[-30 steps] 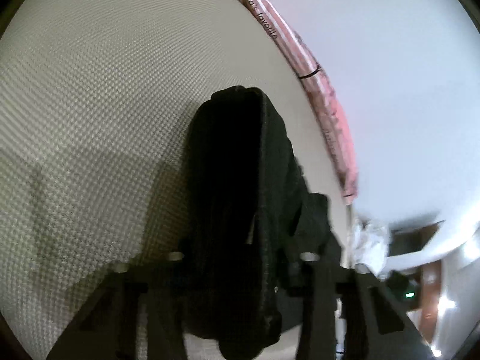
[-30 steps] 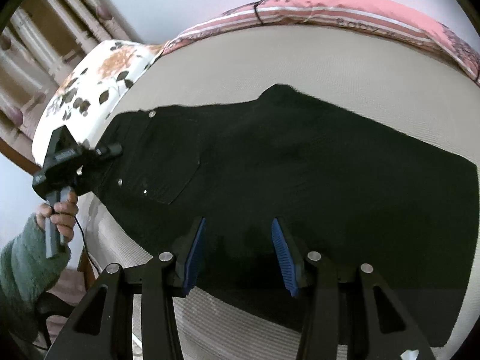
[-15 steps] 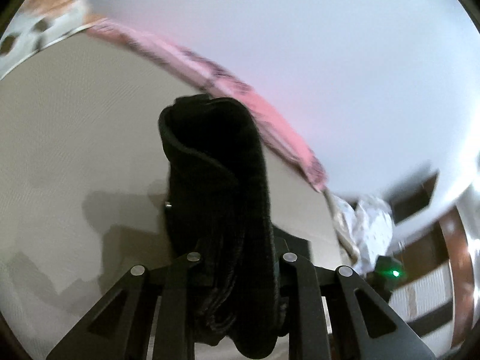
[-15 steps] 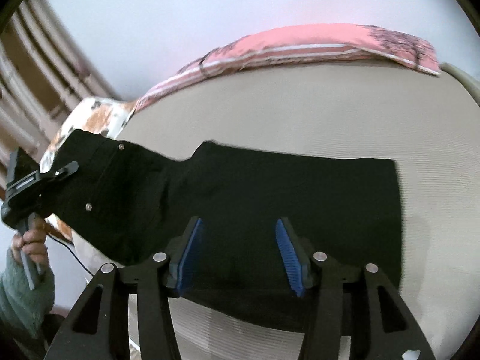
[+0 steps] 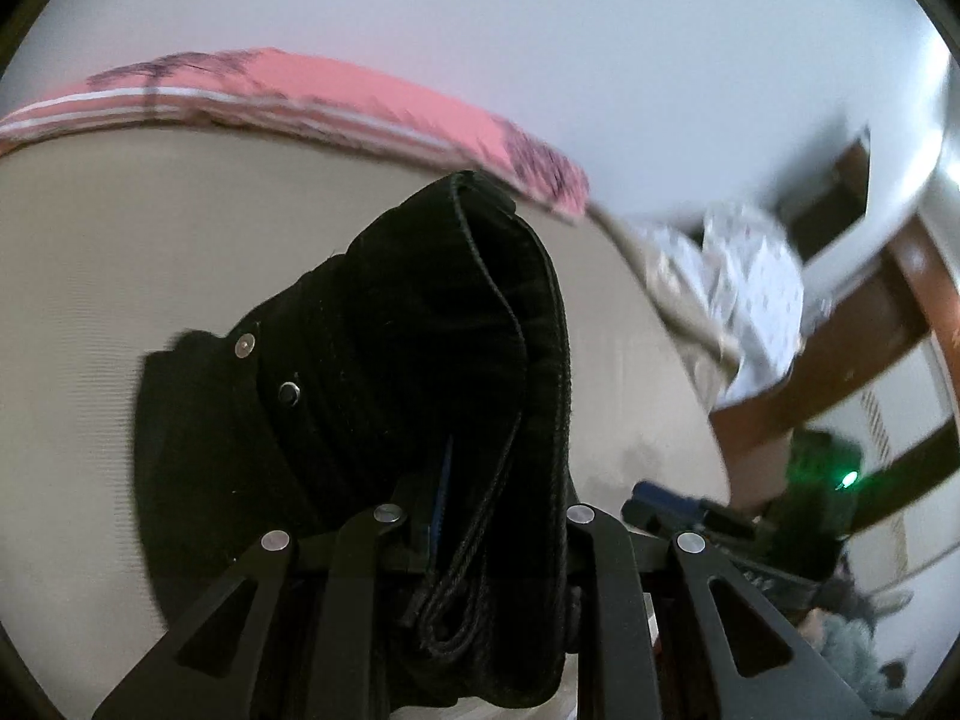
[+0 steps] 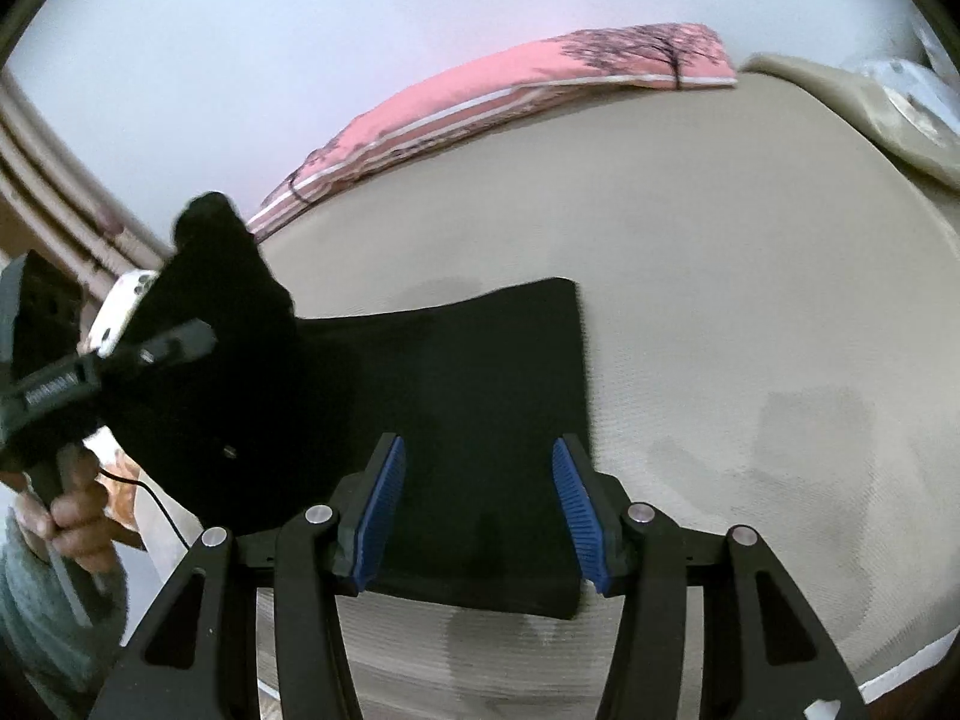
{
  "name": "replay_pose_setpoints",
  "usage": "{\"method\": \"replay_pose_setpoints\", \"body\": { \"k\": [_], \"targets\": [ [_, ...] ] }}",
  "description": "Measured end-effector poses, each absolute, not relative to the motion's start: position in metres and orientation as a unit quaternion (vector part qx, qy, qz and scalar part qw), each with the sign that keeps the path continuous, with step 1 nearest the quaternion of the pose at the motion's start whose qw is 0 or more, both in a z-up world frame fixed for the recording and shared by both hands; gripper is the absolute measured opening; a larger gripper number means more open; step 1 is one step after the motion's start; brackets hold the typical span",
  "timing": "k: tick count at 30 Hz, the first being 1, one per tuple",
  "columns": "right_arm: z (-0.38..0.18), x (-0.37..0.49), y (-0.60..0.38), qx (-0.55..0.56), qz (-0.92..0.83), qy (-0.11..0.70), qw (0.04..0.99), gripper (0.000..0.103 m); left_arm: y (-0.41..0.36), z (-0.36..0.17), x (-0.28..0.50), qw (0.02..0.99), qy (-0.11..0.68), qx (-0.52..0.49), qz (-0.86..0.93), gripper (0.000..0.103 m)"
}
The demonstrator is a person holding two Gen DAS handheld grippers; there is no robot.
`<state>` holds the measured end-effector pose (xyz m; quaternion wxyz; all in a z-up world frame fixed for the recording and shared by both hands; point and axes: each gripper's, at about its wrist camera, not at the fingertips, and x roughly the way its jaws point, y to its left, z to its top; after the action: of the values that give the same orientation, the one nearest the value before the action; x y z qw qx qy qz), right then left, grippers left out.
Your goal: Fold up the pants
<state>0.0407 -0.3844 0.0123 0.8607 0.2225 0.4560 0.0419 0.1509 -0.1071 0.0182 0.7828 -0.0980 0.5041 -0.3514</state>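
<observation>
Black pants (image 6: 480, 396) lie on a beige bed (image 6: 750, 276). My left gripper (image 5: 480, 534) is shut on the waistband end of the pants (image 5: 432, 348) and holds it raised off the bed; rivets show on the cloth. The left gripper also shows at the left of the right wrist view (image 6: 138, 354), carrying the waist end above the leg part. My right gripper (image 6: 480, 510) is open, its blue pads (image 6: 384, 510) straddling the near edge of the flat leg part, just above it.
A pink patterned pillow (image 6: 540, 84) lies along the far edge of the bed by the wall. A white patterned cloth (image 5: 750, 300) and a wooden frame (image 5: 870, 348) are at the bed's right end. The person's hand (image 6: 66, 510) holds the left gripper's handle.
My left gripper has lifted the waist end and swung it toward the leg end. The flat part of the pants has shortened. My right gripper stays open over the near edge.
</observation>
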Motion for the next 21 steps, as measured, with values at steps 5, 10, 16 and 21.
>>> {"method": "replay_pose_setpoints", "body": {
  "k": [5,10,16,21],
  "targets": [
    [0.004,0.038,-0.410,0.264,0.033,0.452,0.851,0.050,-0.156,-0.013,0.135,0.787,0.519,-0.020,-0.332,0.020],
    [-0.002,0.039,-0.417,0.284,0.032,0.451,0.846,0.050,-0.176,-0.042,0.126,0.797,0.521,0.030,-0.304,0.021],
    [-0.008,0.040,-0.417,0.294,0.038,0.454,0.840,0.051,-0.179,-0.039,0.118,0.806,0.510,0.069,-0.293,0.028],
    [-0.013,0.042,-0.413,0.295,0.043,0.464,0.834,0.051,-0.174,-0.037,0.112,0.808,0.508,0.083,-0.288,0.045]
  ]
}}
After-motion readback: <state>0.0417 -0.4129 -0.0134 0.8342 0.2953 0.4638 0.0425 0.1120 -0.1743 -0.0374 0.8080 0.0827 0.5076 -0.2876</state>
